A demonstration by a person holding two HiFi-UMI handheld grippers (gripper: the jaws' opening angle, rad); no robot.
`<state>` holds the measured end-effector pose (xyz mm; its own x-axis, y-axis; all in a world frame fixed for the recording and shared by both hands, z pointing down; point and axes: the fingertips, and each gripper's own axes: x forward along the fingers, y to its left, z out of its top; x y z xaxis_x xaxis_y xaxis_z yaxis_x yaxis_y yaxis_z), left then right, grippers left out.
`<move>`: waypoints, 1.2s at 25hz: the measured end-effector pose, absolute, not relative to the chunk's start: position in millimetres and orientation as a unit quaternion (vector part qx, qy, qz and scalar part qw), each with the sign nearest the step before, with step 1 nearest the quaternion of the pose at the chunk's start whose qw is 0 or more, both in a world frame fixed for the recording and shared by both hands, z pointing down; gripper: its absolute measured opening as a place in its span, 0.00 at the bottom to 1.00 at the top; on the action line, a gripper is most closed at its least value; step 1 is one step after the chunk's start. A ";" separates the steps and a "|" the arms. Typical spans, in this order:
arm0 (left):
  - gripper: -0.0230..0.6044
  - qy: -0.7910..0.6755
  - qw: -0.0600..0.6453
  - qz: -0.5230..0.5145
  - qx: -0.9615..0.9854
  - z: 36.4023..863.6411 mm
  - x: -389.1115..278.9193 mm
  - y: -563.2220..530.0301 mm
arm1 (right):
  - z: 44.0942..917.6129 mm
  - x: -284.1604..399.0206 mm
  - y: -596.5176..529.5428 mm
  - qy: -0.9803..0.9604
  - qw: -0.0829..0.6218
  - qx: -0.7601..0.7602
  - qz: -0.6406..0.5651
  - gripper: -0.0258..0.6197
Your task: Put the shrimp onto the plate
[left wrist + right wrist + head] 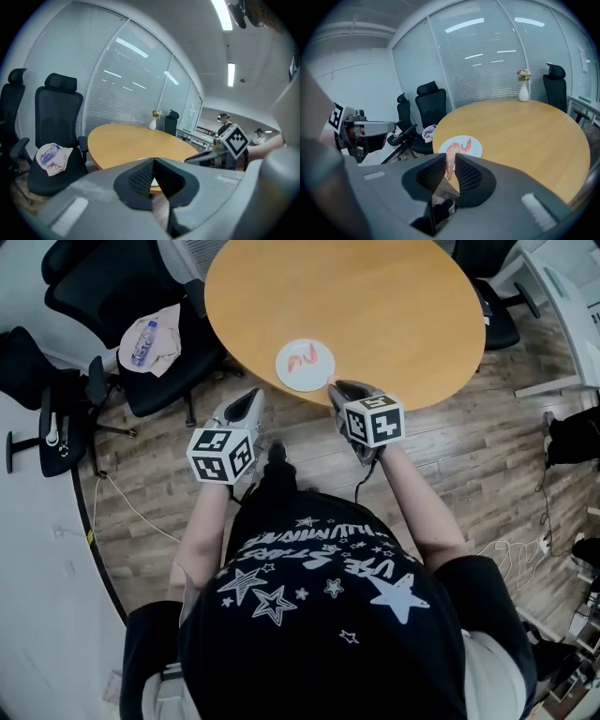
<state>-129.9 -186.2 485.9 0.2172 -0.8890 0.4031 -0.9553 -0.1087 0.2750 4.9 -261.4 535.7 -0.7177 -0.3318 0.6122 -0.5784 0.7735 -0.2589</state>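
Held shrimp (449, 169) is mostly hiding between the pads of the right claw (450, 160), which is clenching it just off the plate (476, 149)'s near rim. Plate is carrying another shrimp (467, 143), shape unclear. Left claw (153, 166) is sitting closed and empty beside the plate, short of the table (122, 140).

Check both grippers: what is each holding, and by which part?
The right gripper pinches a pink curved shrimp by its straighter body end; the curled end sticks out past the fingertips. The left gripper is shut on nothing.
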 end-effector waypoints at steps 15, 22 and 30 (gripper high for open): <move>0.04 -0.604 0.283 0.077 0.741 523.0 -161.9 -226.9 | 572.7 -46.5 -279.3 -0.898 0.365 0.193 0.149 0.14; 0.04 -0.605 0.299 0.076 0.734 534.6 -181.5 -235.0 | 600.8 -57.4 -284.0 -0.884 0.405 0.184 0.144 0.14; 0.04 -0.600 0.314 0.078 0.732 545.6 -191.3 -240.0 | 619.2 -65.4 -285.9 -0.873 0.442 0.164 0.122 0.14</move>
<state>-191.3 -240.0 545.6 0.2671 -0.8291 0.4912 -0.9274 -0.0826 0.3649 -65.4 -285.9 619.2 -0.5553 -0.1790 0.8122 -0.3953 0.9160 -0.0684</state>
